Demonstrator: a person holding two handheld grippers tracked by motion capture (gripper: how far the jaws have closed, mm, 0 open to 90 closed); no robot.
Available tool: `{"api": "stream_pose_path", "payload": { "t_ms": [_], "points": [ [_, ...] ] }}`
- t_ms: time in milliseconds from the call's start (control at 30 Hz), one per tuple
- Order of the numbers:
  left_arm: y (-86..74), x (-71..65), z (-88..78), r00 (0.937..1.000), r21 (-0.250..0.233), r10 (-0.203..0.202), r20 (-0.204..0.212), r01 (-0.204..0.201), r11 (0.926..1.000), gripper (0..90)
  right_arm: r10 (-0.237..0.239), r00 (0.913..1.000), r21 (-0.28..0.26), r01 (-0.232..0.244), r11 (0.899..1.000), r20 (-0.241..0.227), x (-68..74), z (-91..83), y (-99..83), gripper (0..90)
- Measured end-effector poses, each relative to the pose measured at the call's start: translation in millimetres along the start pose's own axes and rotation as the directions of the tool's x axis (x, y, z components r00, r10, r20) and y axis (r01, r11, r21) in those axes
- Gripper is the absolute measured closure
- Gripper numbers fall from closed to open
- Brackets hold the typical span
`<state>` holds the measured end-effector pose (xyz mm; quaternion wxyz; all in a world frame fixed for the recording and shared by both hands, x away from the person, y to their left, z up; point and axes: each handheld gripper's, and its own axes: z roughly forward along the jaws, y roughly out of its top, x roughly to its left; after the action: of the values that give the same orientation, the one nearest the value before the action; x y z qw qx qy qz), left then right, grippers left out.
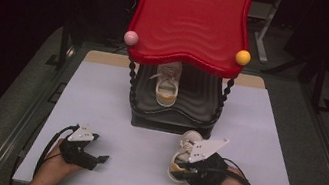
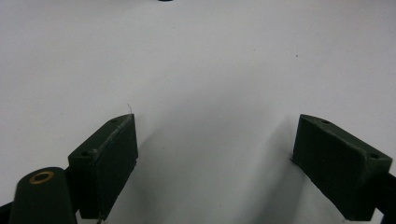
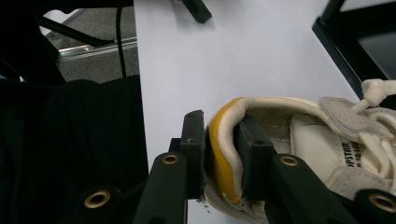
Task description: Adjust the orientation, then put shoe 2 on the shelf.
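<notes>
1. High view: left gripper (image 1: 99, 158) low on the bench (image 1: 100, 102), near its front-left. Right gripper (image 1: 179, 170) holds a white shoe (image 1: 183, 152) at the heel, in front of the red-topped rack (image 1: 189, 20). Second shoe (image 1: 167, 85) sits on the rack's black lower shelf — details dim.
2. Left gripper view: jaws wide apart over bare bench.
3. Right gripper view: jaws clamp the shoe's yellow-trimmed heel collar (image 3: 223, 140) — one inside, one outside.

two-tier shoe rack (image 1: 175, 109) stands at table (image 1: 101, 92) rear centre; one sneaker (image 1: 167, 89) on its lower shelf. second sneaker (image 1: 181, 157) lies before rack, front right; left gripper (image 1: 99, 158) front left.
</notes>
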<state>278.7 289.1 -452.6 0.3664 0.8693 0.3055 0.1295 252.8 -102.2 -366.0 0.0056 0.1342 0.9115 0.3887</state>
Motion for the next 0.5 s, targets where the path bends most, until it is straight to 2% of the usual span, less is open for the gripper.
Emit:
{"api": "stream_pose_path", "payload": {
  "t_ms": [133,267,500],
  "points": [
    [0.0,0.0,-0.1,1.0000,0.001,0.000,0.000,0.000,1.0000,13.0,-0.034,0.9993,-0.006,0.034,0.999,-0.014,0.1,1.4,11.6,74.6],
    [0.0,0.0,-0.1,1.0000,0.001,0.001,0.000,-0.001,1.0000,13.1,-0.048,0.9984,-0.023,0.047,0.999,-0.030,0.0,-1.9,22.9,74.5],
    [0.0,-0.2,-0.2,1.0000,0.001,0.001,-0.001,-0.001,1.0000,13.1,-0.085,0.9962,-0.030,0.084,0.996,-0.021,-2.6,-14.2,44.4,74.4]
  ]
}}
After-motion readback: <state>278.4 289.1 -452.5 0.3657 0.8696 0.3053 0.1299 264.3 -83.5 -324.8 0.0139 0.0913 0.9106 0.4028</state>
